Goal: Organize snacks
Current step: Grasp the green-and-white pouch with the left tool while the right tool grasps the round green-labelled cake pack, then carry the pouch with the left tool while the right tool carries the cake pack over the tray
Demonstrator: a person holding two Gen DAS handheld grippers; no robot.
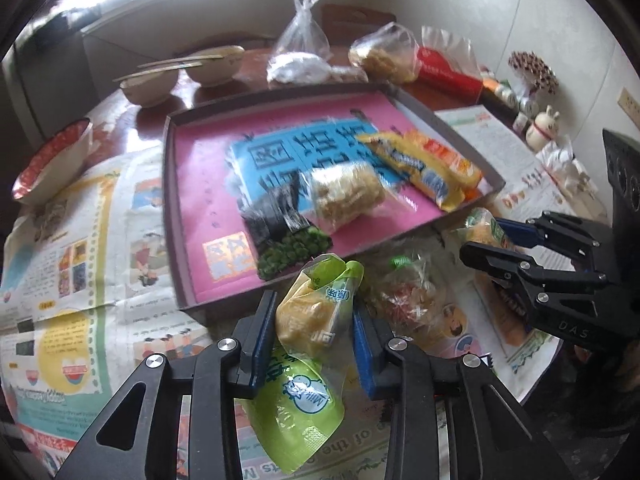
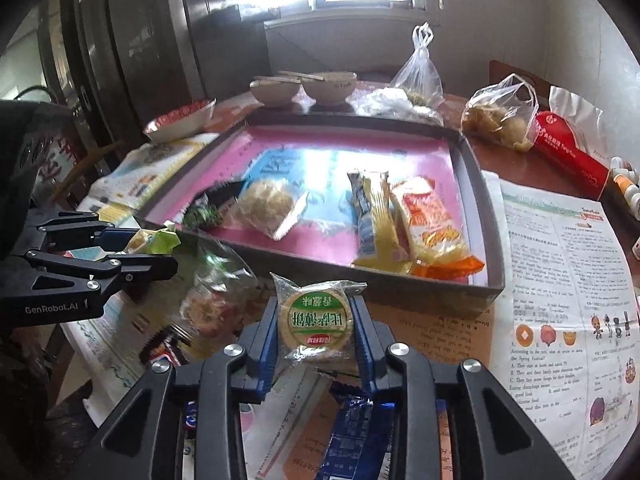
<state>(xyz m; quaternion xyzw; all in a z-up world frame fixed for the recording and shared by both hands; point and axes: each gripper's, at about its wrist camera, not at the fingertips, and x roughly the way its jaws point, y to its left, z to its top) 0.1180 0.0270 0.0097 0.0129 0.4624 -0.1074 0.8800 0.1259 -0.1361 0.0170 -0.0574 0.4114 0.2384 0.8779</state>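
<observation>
Left wrist view is showing the left gripper (image 1: 314, 344) clamping a green and yellow snack pouch (image 1: 308, 344) between its blue pads — the pouch is hanging lengthwise along the fingers, its crumpled top pointing toward the near edge of the tray (image 1: 180, 216), which is lying just ahead. Over on the right side of that view, the right gripper (image 1: 486, 246) is working close to the tray's near right corner. From its own camera the right gripper (image 2: 316, 328) is pinching a round wrapped biscuit (image 2: 316, 320) by its sides, the label facing the lens, and the tray's near wall (image 2: 320, 272) is standing directly beyond it.

Inside the tray, a dark seaweed pack (image 1: 276, 212), a clear bag of crackers (image 1: 344, 196) and two long yellow and orange bars (image 1: 424, 168) are already lying across the pink liner. A clear bag of mixed sweets (image 1: 404, 292) is waiting on the newspaper between the two grippers.

Both held snacks are sitting just short of the tray wall, so each likely needs lifting over the near edge — the left toward the open near-left corner.
</observation>
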